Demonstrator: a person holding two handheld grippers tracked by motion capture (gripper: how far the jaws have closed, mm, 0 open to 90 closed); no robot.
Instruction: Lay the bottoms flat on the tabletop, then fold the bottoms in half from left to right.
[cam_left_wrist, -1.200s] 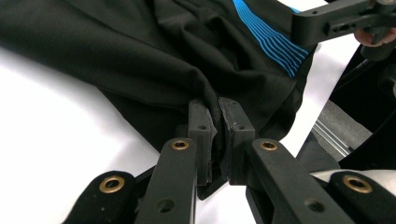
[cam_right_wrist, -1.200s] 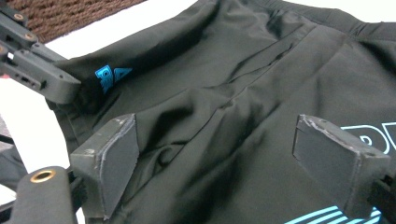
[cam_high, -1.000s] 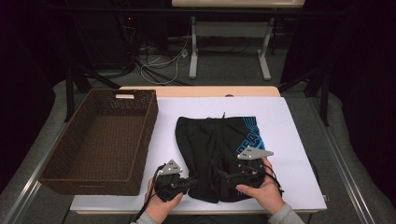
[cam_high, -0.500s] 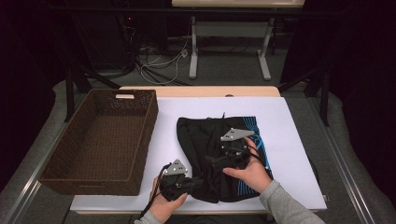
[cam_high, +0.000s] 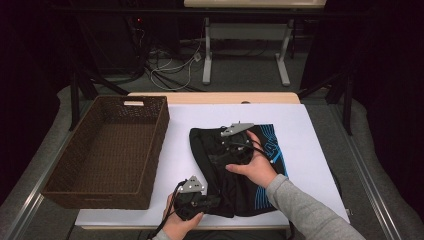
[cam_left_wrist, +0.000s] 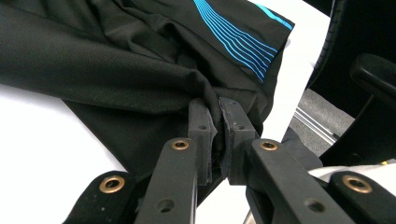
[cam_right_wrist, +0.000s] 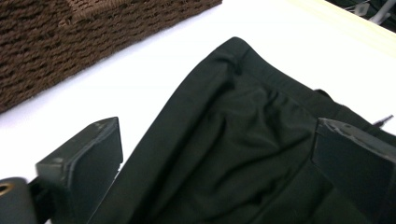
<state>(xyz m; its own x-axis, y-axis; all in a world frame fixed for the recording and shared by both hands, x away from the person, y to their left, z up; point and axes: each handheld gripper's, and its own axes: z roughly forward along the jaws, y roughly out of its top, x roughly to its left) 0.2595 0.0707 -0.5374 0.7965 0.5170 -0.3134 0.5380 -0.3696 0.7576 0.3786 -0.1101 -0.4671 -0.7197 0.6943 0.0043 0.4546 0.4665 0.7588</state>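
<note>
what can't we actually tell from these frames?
- High view: the right tongs tips merge with the black shorts with blue stripes, so contact is unreadable.
- Left gripper view: the left tongs cover the pinched hem; layer count unknown.
- Right gripper view: the brown woven basket is cut off by the top edge.

In the high view, the person's right hand (cam_high: 252, 162) is covering the middle of the black shorts (cam_high: 235, 192), and the right hand-held gripper (cam_high: 226, 147) is blending into the dark cloth. The picture's upper edge is cutting off the shorts in the left gripper view. The basket (cam_right_wrist: 70, 42) is running off-frame in the right gripper view.
</note>
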